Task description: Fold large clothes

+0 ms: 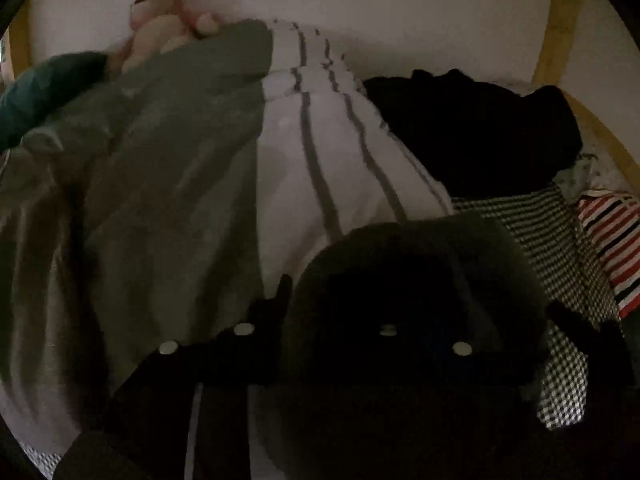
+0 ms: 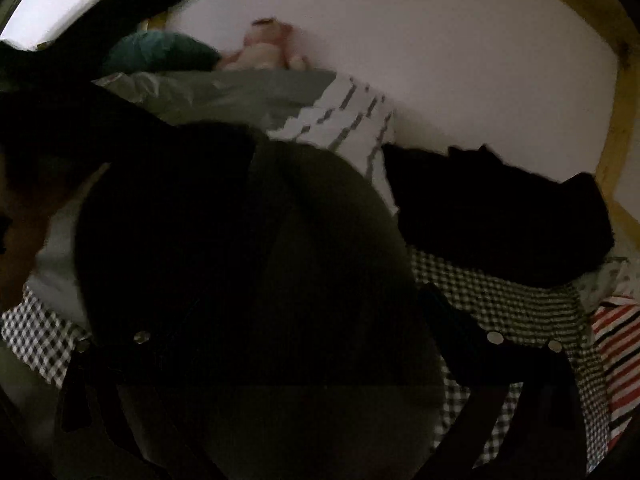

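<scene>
**Q:** Fig. 1, both wrist views: where was the garment, and how did your grippers stand?

**A:** The dark olive garment point(image 1: 420, 256) hung bunched directly before both cameras, above the checked cloth point(image 1: 556, 248) and beside the striped white cloth point(image 1: 320, 140). My left gripper point(image 1: 360, 304) had its jaws drawn close, pinching a fold of the garment. My right gripper point(image 2: 264, 332) had its jaws set wide. The garment lay heaped across them and hid the pads, so I could not tell whether it gripped.

**Q:** What did the step require?

**A:** In my judgement, a secure second hold on the matching edge. Then I needed to lift both grippers evenly and spread them until the cloth hung flat, keeping clear of the black heap point(image 1: 480, 128), since a slack or uneven hold would have skewed the fold
</scene>
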The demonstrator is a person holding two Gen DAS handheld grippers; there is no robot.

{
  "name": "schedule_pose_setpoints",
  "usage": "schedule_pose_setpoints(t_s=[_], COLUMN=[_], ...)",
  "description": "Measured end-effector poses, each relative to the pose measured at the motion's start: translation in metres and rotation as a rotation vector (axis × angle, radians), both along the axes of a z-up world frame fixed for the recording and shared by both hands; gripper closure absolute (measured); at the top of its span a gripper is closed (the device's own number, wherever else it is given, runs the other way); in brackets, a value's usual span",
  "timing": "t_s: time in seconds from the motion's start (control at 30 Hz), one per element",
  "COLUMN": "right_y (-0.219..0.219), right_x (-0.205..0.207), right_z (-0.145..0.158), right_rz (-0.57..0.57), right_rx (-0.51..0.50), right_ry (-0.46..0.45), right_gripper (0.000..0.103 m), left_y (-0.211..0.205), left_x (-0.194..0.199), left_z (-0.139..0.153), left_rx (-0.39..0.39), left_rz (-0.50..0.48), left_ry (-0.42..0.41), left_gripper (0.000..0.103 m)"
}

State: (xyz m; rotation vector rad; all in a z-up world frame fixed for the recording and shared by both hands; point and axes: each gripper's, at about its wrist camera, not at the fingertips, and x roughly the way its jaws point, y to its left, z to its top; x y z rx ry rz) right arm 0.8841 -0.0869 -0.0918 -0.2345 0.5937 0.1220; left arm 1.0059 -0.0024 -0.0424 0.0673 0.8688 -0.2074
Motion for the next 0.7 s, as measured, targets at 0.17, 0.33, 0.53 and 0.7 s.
schedule_pose_setpoints(t_s=[0.17, 0.33, 0.53, 0.7], right_y=[0.003, 0.008, -0.022, -0.035], right_x=[-0.013, -0.014, -0.044, -0.085], right_z=[0.010, 0.002, 0.026, 0.054], right_rz=[0.058, -0.044, -0.029, -0.013], right_rx=[0.070, -0.012, 0.129, 0.189], right_ry=[-0.026, -0.022, -0.074, -0.137], right_gripper=[0.018, 0.085, 0.086, 0.086], left_y=[0.009, 0.006, -0.003, -0.007], left_x=[-0.015, -0.034, -0.073, -0.111], left_z=[0.022, 0.046, 0.073, 0.099], left_rx=[-0.072, -0.102, -0.100, -0.103], left_rz=[-0.029, -0.067, -0.137, -0.183], left_ry=[-0.033, -0.078, -0.157, -0.227], left_gripper=[0.092, 0.093, 0.093, 0.093])
